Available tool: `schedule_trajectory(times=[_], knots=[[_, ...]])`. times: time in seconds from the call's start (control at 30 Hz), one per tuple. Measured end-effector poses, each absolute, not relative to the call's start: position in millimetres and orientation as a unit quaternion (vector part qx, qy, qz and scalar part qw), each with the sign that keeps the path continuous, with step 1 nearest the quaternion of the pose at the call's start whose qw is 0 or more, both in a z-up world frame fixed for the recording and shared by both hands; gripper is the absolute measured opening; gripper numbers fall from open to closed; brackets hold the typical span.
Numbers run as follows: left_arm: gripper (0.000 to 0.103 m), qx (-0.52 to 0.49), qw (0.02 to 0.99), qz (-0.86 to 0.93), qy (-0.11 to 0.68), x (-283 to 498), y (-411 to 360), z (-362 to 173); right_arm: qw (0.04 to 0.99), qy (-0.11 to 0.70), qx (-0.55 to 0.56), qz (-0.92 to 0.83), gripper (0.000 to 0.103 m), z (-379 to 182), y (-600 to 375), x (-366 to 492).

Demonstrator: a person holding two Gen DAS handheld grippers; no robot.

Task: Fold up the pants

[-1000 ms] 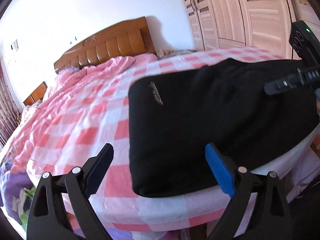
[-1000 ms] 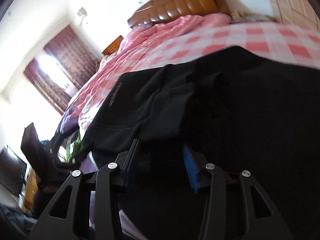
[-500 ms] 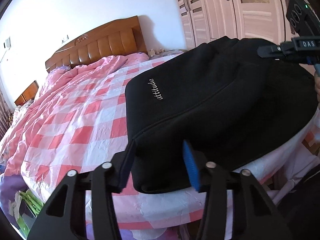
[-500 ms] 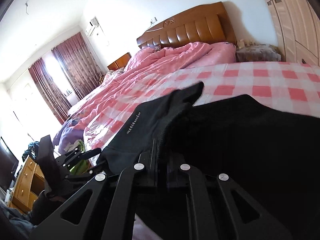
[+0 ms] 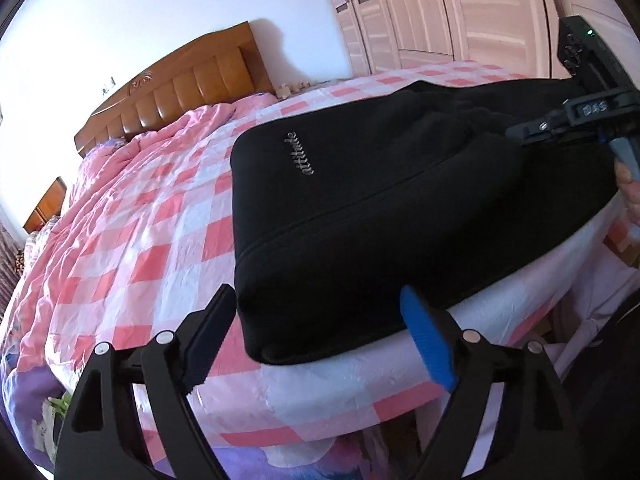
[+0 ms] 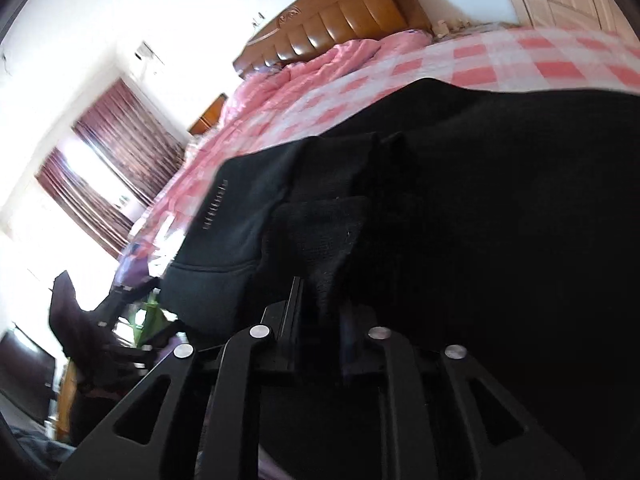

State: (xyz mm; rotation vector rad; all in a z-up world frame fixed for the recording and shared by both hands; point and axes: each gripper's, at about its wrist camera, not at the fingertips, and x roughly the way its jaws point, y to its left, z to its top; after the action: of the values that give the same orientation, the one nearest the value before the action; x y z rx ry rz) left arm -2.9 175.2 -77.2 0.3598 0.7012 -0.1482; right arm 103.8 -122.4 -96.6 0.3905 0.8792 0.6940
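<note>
The black pants (image 5: 380,216), folded, with a silver "attitude" print, lie on the near edge of the pink checked bed (image 5: 152,240). My left gripper (image 5: 316,336) is open just in front of the pants' near left corner and touches nothing. My right gripper (image 6: 320,304) is shut on a fold of the black pants (image 6: 480,200) at their right side. The right gripper also shows in the left wrist view (image 5: 560,128) at the far right, over the pants.
A wooden headboard (image 5: 180,84) and a rumpled pink quilt (image 5: 160,140) are at the far end of the bed. Pale wardrobe doors (image 5: 460,12) stand on the right. Dark red curtains (image 6: 112,160) hang by a bright window. The bed edge drops off right under my grippers.
My left gripper let go of the pants' corner, opened wide and drew back. The raised black fabric has come down flat onto the bed. My right gripper stays shut on the fold and has lowered.
</note>
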Motion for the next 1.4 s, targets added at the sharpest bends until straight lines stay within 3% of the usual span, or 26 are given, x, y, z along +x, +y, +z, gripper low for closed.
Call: schedule_trajectory(times=[0.03, 0.07, 0.1, 0.13, 0.2, 0.27, 0.4, 0.5, 0.57, 0.7, 1.13, 1.4], knots=[[0.086, 0.173, 0.922, -0.072, 0.340, -5, 176, -76, 0.833, 0.410, 0.179, 0.325, 0.046, -92, -125, 106], [0.090, 0.170, 0.924, -0.072, 0.335, -8, 178, -73, 0.836, 0.405, 0.176, 0.326, 0.072, -88, -128, 101], [0.093, 0.168, 0.926, -0.072, 0.330, -11, 179, -71, 0.842, 0.396, 0.177, 0.322, 0.084, -83, -133, 98], [0.093, 0.166, 0.928, -0.071, 0.327, -12, 182, -70, 0.846, 0.390, 0.177, 0.317, 0.091, -80, -137, 96], [0.094, 0.163, 0.929, -0.065, 0.327, -14, 186, -69, 0.843, 0.404, 0.166, 0.314, 0.091, -80, -138, 101], [0.094, 0.162, 0.929, -0.056, 0.328, -13, 189, -71, 0.828, 0.435, 0.155, 0.318, 0.083, -87, -130, 111], [0.094, 0.157, 0.929, -0.054, 0.330, -12, 190, -74, 0.811, 0.465, 0.107, 0.339, 0.082, -88, -104, 128], [0.094, 0.158, 0.929, -0.055, 0.331, -11, 190, -77, 0.798, 0.476, 0.104, 0.355, 0.057, -87, -90, 141], [0.094, 0.156, 0.928, -0.051, 0.334, -11, 192, -80, 0.803, 0.470, 0.104, 0.353, 0.036, -87, -92, 142], [0.094, 0.148, 0.929, -0.051, 0.335, -12, 194, -80, 0.824, 0.438, 0.118, 0.341, 0.019, -79, -108, 130], [0.094, 0.128, 0.926, 0.009, 0.354, 12, 210, -80, 0.861, 0.357, 0.141, 0.335, 0.015, -27, -116, 99], [0.095, 0.067, 0.929, 0.018, 0.363, 16, 229, -81, 0.844, 0.406, 0.173, 0.306, 0.014, -91, -142, 98]])
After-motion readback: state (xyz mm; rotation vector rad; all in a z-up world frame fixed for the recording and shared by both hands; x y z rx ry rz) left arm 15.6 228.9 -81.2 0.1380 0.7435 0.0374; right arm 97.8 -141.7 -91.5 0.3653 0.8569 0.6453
